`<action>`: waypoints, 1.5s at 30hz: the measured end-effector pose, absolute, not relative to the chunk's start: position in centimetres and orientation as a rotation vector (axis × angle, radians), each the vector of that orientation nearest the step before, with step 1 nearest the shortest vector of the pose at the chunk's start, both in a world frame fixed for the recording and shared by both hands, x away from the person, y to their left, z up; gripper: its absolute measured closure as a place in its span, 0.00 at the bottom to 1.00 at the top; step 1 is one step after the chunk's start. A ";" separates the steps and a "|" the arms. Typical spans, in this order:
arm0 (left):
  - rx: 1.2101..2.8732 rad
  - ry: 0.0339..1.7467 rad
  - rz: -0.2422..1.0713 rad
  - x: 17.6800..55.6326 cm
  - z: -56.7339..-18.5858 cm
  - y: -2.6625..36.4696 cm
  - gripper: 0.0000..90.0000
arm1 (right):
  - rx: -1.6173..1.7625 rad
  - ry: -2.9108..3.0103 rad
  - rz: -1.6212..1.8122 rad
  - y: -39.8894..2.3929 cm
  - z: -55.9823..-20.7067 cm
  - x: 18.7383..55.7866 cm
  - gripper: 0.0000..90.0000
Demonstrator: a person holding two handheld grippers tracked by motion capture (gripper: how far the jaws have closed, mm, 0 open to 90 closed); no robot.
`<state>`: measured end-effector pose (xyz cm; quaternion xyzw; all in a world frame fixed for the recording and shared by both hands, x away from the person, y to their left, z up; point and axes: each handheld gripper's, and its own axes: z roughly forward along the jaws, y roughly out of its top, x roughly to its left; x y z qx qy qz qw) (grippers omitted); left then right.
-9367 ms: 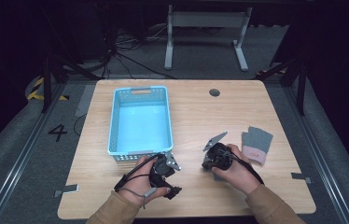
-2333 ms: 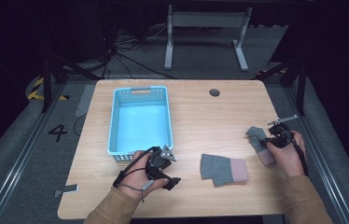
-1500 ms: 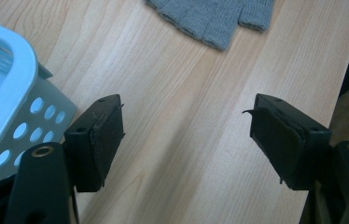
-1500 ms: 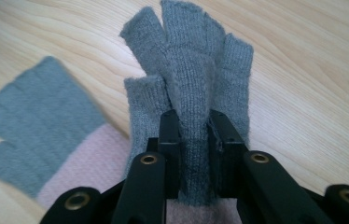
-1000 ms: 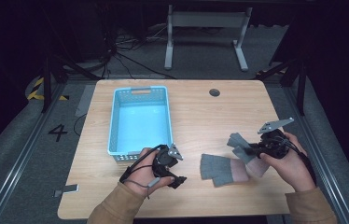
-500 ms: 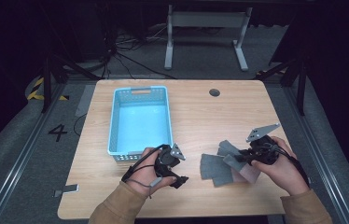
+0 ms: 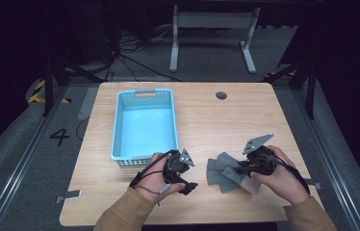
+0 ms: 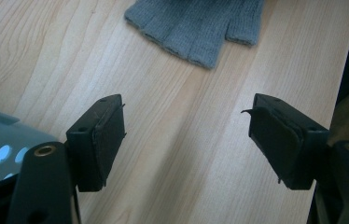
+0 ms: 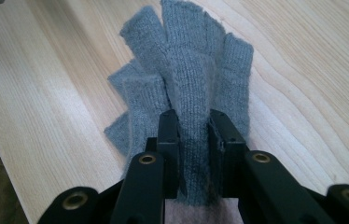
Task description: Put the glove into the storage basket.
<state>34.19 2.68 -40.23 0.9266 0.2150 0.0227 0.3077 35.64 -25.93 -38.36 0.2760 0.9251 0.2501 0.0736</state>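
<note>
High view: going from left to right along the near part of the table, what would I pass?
Blue basket → left gripper, jaws open → grey gloves → right gripper, shut on a glove.
</note>
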 end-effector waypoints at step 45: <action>2.434 0.471 -0.078 34.6 -40.9 0.2 0.73 | 0.984 2.727 0.822 -31.4 -38.4 34.4 0.67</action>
